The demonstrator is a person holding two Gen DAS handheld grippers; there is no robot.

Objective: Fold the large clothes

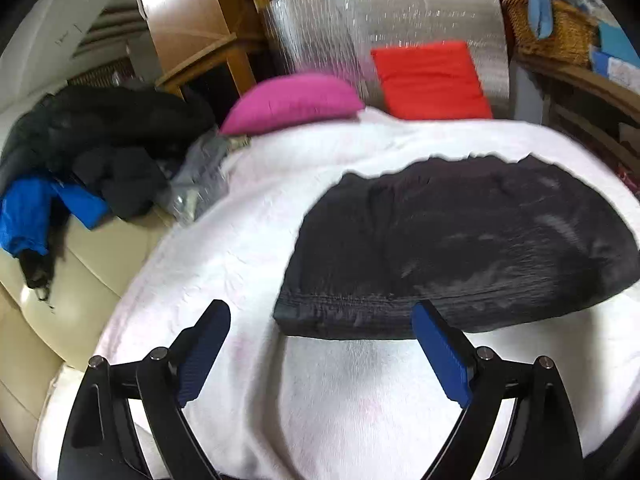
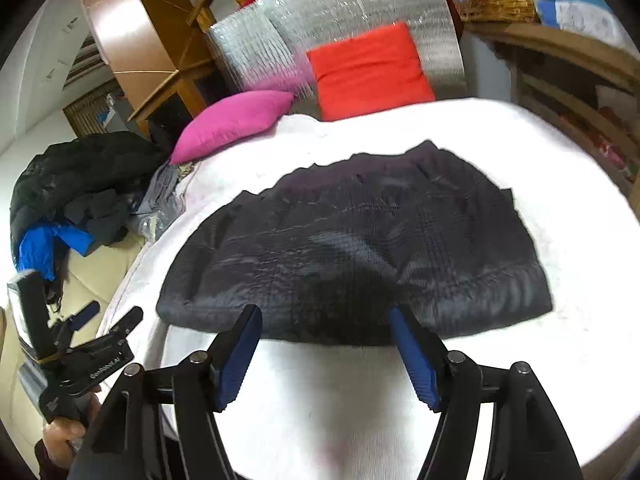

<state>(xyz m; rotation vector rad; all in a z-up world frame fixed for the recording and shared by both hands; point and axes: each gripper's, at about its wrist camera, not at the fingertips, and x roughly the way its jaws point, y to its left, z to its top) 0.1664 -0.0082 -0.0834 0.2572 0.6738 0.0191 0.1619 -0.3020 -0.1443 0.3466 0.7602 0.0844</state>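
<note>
White bedding [image 1: 248,264] covers the bed, with a pink cushion [image 1: 292,102] and a red cushion [image 1: 430,80] at twelve o'clock and a heap of dark and blue clothes [image 1: 92,168] at nine to ten o'clock. Folded into a broad dark slab, the black garment [image 2: 352,248] lies on the bedding straight ahead at twelve o'clock of both tools, its long axis running three to nine o'clock. Spread wide and empty, the left hand-held gripper [image 1: 322,322] sits off the garment's left corner. With jaws parted and nothing between them, the right hand-held gripper [image 2: 326,326] faces the middle of the near folded edge, so it looks the nearer one for any further fold.
</note>
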